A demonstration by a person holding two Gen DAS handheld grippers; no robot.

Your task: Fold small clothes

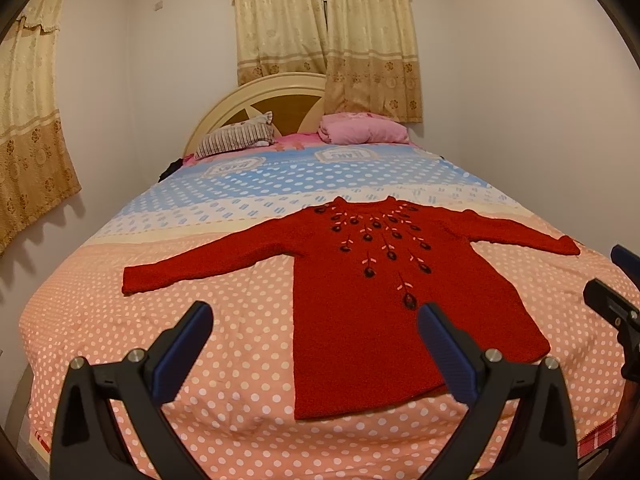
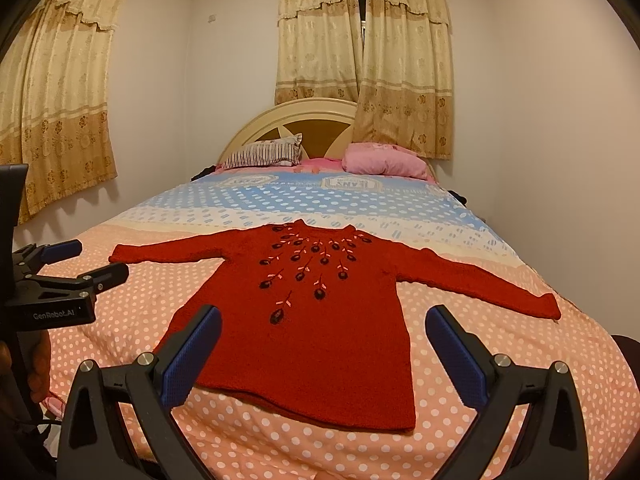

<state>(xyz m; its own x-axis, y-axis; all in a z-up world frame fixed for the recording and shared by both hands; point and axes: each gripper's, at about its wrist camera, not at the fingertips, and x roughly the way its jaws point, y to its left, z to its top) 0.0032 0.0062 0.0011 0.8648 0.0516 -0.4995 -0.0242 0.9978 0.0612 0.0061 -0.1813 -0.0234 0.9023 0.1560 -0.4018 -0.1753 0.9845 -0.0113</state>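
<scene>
Sweater (image 1: 384, 296) lies flat, sleeves spread, just ahead of both claws: left gripper (image 1: 316, 344) and right gripper (image 2: 324, 348) hover spread apart, holding nothing, above its hem.

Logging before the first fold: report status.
Left gripper open, right gripper open, both empty. Red sweater flat on bed, sleeves spread. Nothing in the way.

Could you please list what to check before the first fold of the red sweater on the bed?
1. Red sweater lies flat, front up: ok.
2. Both sleeves spread out to the sides: ok.
3. Left gripper open and empty: ok.
4. Right gripper open and empty: ok.
5. Polka-dot bedspread around the sweater free of other items: ok.
6. Hem free of hidden creases underneath: cannot tell.
</scene>
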